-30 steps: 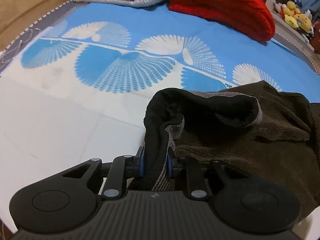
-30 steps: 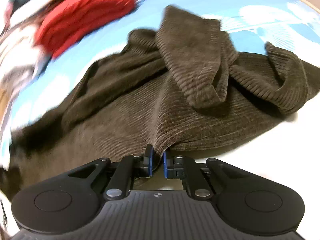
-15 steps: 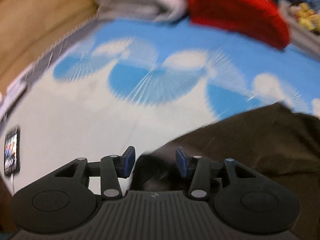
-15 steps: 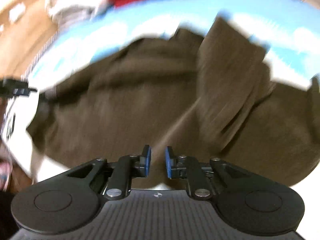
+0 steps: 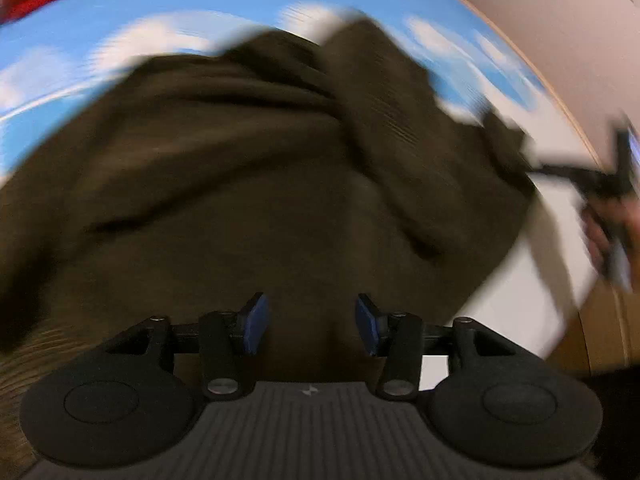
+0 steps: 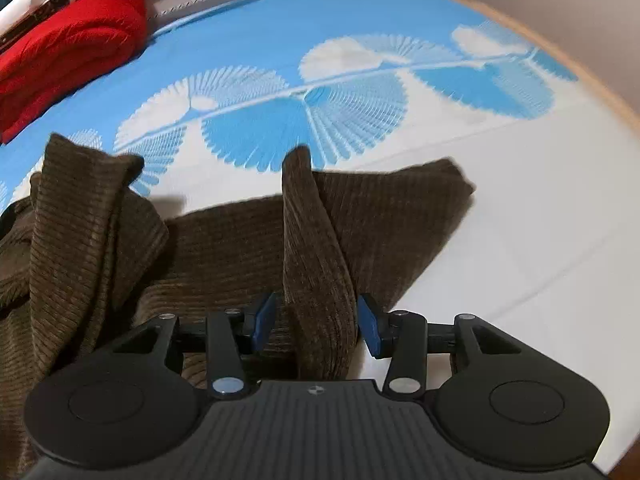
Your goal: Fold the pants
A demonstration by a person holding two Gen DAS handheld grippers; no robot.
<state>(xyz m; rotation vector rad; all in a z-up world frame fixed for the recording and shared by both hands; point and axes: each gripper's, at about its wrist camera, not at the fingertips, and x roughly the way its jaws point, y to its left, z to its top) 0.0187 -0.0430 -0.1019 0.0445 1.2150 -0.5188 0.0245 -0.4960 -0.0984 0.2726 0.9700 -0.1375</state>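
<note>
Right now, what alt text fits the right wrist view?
The open right gripper straddles a raised ridge of the brown corduroy pants, which lie rumpled on a blue and white bedspread. A red folded blanket sits at far left.

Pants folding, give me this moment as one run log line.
pants: crumpled on bedsheet | left gripper: open above fabric | right gripper: open around raised fold

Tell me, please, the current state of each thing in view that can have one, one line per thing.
left gripper: open, empty, above the pants.
right gripper: open, a raised fold of fabric standing between its fingers.
pants: brown corduroy, crumpled on the bed, not yet folded.
red blanket: folded, at the bed's far side.
bedsheet: spread flat.
</note>
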